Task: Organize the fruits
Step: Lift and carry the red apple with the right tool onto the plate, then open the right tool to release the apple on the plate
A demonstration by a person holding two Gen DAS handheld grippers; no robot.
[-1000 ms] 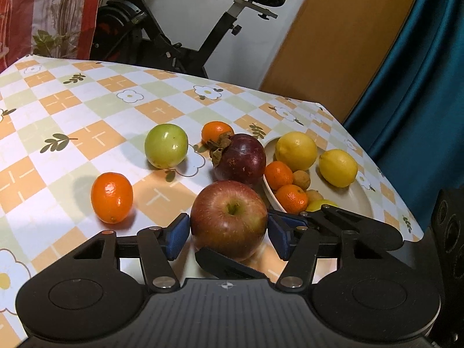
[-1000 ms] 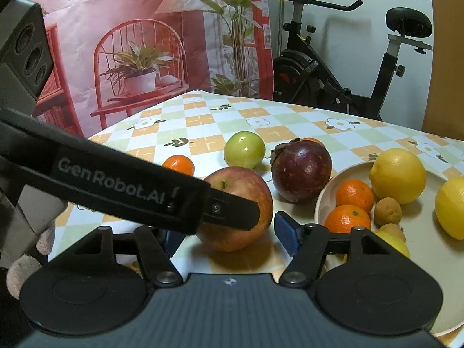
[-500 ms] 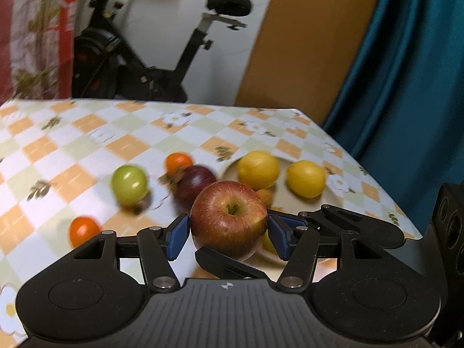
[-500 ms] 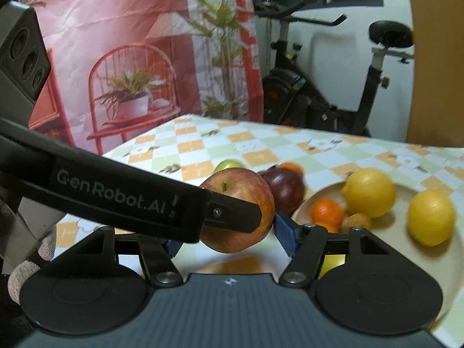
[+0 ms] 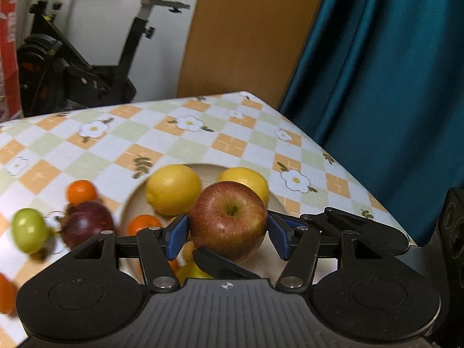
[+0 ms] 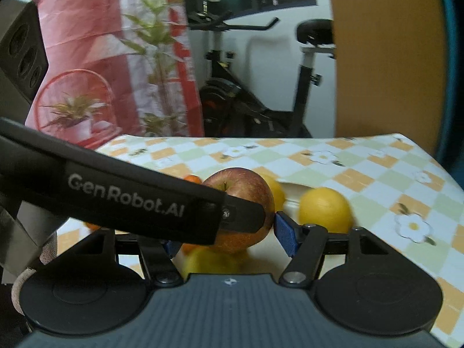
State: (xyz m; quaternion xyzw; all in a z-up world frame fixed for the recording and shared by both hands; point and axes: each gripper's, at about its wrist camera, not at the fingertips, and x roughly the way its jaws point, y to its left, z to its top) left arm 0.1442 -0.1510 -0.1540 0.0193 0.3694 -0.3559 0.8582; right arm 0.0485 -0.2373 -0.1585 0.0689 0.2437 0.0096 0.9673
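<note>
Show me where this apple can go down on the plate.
Bare plate shows only at its right, from the right lemon to the near rim. Its left is crowded: the left lemon, an orange. The tablecloth beyond the plate, toward the curtain, is bare too.

Both grippers are clamped on the same apple (image 5: 228,219): left gripper (image 5: 227,237) from its sides, right gripper (image 6: 229,236) crossing underneath.
</note>
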